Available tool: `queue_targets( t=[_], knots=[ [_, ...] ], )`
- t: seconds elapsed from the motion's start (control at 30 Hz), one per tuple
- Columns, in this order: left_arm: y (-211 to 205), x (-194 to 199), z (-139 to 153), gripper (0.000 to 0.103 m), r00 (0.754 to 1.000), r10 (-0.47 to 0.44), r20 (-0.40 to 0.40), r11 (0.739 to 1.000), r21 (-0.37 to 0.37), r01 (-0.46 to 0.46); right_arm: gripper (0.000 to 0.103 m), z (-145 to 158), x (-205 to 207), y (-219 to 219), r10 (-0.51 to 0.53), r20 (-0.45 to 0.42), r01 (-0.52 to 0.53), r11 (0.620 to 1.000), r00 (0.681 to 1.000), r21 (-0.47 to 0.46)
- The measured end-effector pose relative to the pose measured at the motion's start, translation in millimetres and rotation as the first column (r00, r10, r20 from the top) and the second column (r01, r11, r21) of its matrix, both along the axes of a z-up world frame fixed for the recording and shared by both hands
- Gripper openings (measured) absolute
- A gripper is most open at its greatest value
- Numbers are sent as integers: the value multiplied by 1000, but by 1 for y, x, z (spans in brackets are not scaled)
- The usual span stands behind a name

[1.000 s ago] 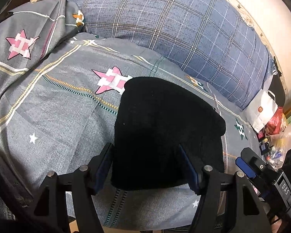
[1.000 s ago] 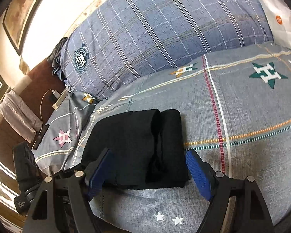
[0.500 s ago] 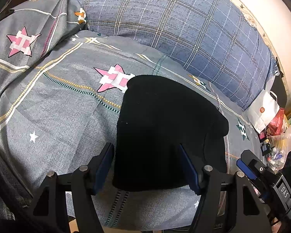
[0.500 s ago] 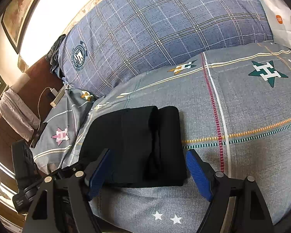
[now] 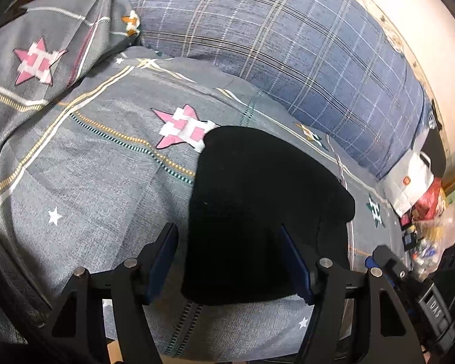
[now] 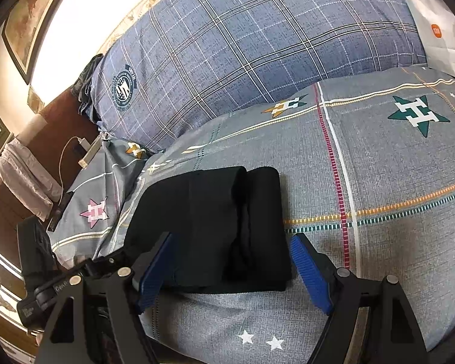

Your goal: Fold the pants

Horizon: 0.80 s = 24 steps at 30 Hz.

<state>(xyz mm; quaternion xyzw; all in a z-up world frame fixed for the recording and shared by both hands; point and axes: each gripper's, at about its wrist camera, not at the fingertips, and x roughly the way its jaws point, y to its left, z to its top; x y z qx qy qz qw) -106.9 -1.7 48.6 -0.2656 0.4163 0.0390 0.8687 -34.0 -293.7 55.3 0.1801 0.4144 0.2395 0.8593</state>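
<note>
The black pants [image 5: 257, 212] lie folded into a thick rectangle on the grey star-print quilt [image 5: 91, 197]. In the right wrist view the pants [image 6: 215, 227] show stacked folded layers along their right side. My left gripper [image 5: 227, 229] hovers open over the near edge of the pants, with its left pad clear of the cloth. My right gripper [image 6: 232, 236] is open too, and its blue pads straddle the near edge of the bundle without pressing on it. Each gripper shows at the edge of the other's view, the right gripper [image 5: 406, 282] and the left gripper [image 6: 36, 261].
A big blue plaid pillow [image 6: 242, 45] lies along the far side of the bed. A grey star-print pillow [image 5: 30, 69] sits at the left. A white paper bag [image 5: 409, 182] and plastic-bagged clutter [image 5: 430, 224] crowd the right edge. A charger cable [image 6: 75, 148] lies on the wooden headboard shelf.
</note>
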Motion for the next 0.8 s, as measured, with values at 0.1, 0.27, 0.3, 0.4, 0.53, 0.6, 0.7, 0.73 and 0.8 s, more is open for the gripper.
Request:
queue_targets(
  t=[0.1,0.27,0.3,0.4,0.53,0.6,0.7,0.73,0.8],
  knots=[
    [5,1,-5,68,1000,11,-19,999,-33,-12,81,-1,0,1,-2,-4,2,1000,1000,1],
    [0,2,0,68,1000,-18,-10,1000,-8,18,81,1,0,0,-5,-5,5,1000,1000,15],
    [-1,3,2,68,1000,-29,-13,1000,-1,29,81,2,0,-2,-6,-10,6,999,1000,38],
    [1,8,8,68,999,-45,-23,999,9,46,81,4,3,-8,-16,-15,17,998,1000,62],
    [11,28,19,68,996,-77,-55,997,14,78,81,9,14,-8,-1,-50,5,996,999,84],
    [15,44,31,68,992,-111,-60,994,15,112,81,20,29,-5,19,-64,-13,997,998,82],
    [21,69,42,68,988,-135,-69,991,-8,135,81,37,59,3,49,-60,-48,999,997,18],
    [22,80,41,68,986,-148,-82,989,-16,147,81,41,69,7,59,-48,-59,998,997,-4],
    [26,95,34,68,983,-162,-91,987,-40,159,81,43,82,10,63,-19,-64,997,998,-38]
  ],
)
